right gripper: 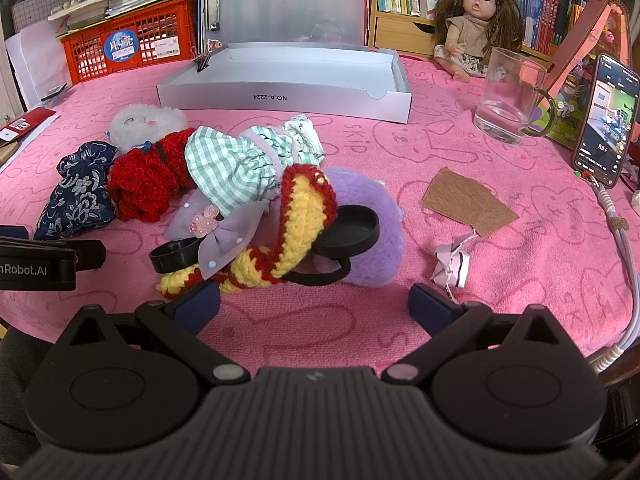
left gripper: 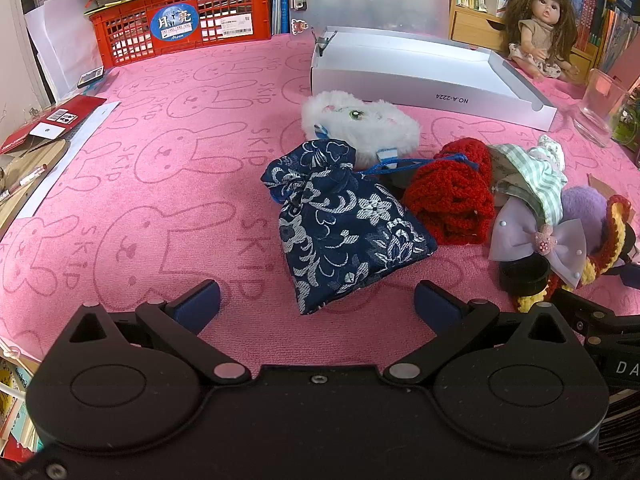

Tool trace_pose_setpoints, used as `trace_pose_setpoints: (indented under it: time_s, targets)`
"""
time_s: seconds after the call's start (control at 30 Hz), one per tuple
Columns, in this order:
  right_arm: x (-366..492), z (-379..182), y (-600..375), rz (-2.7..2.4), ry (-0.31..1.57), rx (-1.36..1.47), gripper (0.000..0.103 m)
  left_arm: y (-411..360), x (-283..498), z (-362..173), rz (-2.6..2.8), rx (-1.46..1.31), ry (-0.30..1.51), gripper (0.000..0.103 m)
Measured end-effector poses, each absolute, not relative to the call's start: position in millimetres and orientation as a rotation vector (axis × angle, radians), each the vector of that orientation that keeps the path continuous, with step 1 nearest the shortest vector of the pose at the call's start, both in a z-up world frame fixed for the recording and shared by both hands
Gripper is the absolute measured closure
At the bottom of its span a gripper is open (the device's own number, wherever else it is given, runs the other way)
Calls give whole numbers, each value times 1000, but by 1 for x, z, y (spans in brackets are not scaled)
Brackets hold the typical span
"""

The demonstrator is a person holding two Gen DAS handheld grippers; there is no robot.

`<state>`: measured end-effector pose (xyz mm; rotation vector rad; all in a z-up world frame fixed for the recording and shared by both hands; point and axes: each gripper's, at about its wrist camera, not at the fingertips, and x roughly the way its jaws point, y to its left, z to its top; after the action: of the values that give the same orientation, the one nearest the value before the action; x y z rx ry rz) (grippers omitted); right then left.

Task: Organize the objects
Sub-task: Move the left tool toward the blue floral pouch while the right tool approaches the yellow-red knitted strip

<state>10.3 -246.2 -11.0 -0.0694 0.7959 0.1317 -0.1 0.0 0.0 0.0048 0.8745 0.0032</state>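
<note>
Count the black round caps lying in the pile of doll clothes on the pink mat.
2. One black cap rests on the purple plush piece beside the red-and-yellow crochet; the other black cap lies lower left, under the lilac bow. More may be buried.

1. Both views are bright and evenly lit; colours on the pink cloth (left gripper: 160, 184) are saturated.
2. Shadows are soft and short: a faint one lies under the blue pouch (left gripper: 340, 224) and the purple plush (right gripper: 368, 232).
3. Glare shows on the glass mug (right gripper: 508, 100) and the phone (right gripper: 604, 120) screen.
4. Fisheye distortion bends the white tray (right gripper: 280, 96) and the books (right gripper: 532, 4) at the edges; corners darken to black.
5. The middle is sharp; the gripper bodies at the bottom look slightly soft.
</note>
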Motion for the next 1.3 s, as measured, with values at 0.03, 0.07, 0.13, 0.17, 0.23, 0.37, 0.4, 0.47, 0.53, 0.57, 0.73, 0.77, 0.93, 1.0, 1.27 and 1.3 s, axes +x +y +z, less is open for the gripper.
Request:
trace_pose_setpoints:
  time_s: [0.03,0.07,0.13,0.17,0.23,0.37,0.4,0.47,0.53,0.57,0.73,0.77,0.93,1.0,1.27,1.3]
  targets:
    - [10,-11,-246,132,796,-69,0,0,0,0,3,5,875,0]
    - [10,-11,-246,132,796,-69,0,0,0,0,3,5,875,0]
    - [11,-11,-246,132,796,-69,0,0,0,0,3,5,875,0]
    - [11,-11,-246,132,796,-70,0,0,0,0,3,5,875,0]
    - [11,-11,-246,132,797,-70,0,0,0,0,3,5,874,0]
    - [11,-11,-246,132,797,-70,0,0,0,0,3,5,874,0]
    - [11,-11,-246,132,797,-70,0,0,0,0,4,5,874,0]
    - [11,-11,-246,131,797,-69,0,0,0,0,3,5,874,0]
    - [11,-10,-246,130,798,-68,0,0,0,0,3,5,874,0]
    - [11,-10,-246,130,796,-67,0,0,0,0,3,5,874,0]
    - [10,-12,-246,128,784,-65,0,0,0,0,4,5,872,0]
    - [9,-12,-246,126,782,-65,0,0,0,0,3,6,872,0]
    - [10,-10,-248,128,782,-65,0,0,-1,1,0,8,872,0]
    - [8,-10,-248,122,783,-61,0,1,-1,2,-4,10,868,0]
    - [-2,-6,-249,136,767,-21,0,2,-8,1,-10,12,853,0]
    - [-2,-5,-249,141,762,-15,0,2,-8,1,-10,10,857,0]
